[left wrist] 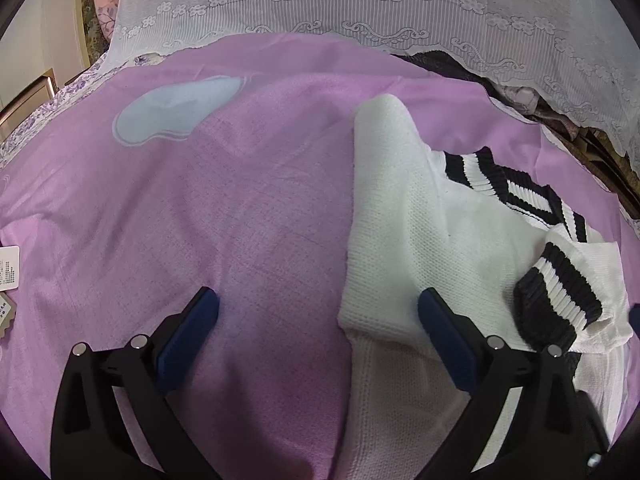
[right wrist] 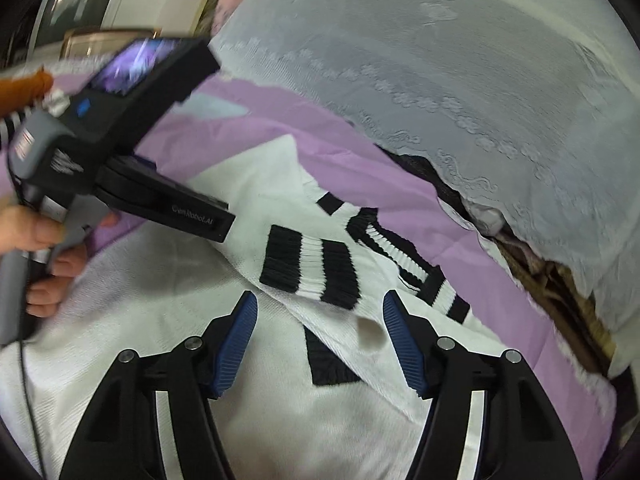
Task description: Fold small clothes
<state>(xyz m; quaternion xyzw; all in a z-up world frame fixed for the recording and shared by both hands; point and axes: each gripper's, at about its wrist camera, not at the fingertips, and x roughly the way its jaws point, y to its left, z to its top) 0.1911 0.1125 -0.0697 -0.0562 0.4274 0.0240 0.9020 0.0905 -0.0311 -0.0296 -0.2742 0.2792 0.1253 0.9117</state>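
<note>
Left wrist view: my left gripper [left wrist: 318, 312] gapes empty beside white sweater [left wrist: 404, 216]. Right gripper [right wrist: 319, 316] parted, empty, over striped cuff [right wrist: 308, 268]. I judge mid-fold; next, pinch an edge.

A lace cloth [left wrist: 400, 8] is hiding most of the dark pile [left wrist: 532, 108] beneath it. The sweater [left wrist: 400, 216] is running off the frame's lower edge. The tag [left wrist: 9, 266] print is perhaps too small to read.

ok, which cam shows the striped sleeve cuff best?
Right wrist view: the striped cuff lies flat and whole near the centre, just ahead of the open right gripper, on the white sweater. Left wrist view catches the cuff only at the right edge, warped by the lens.
</note>
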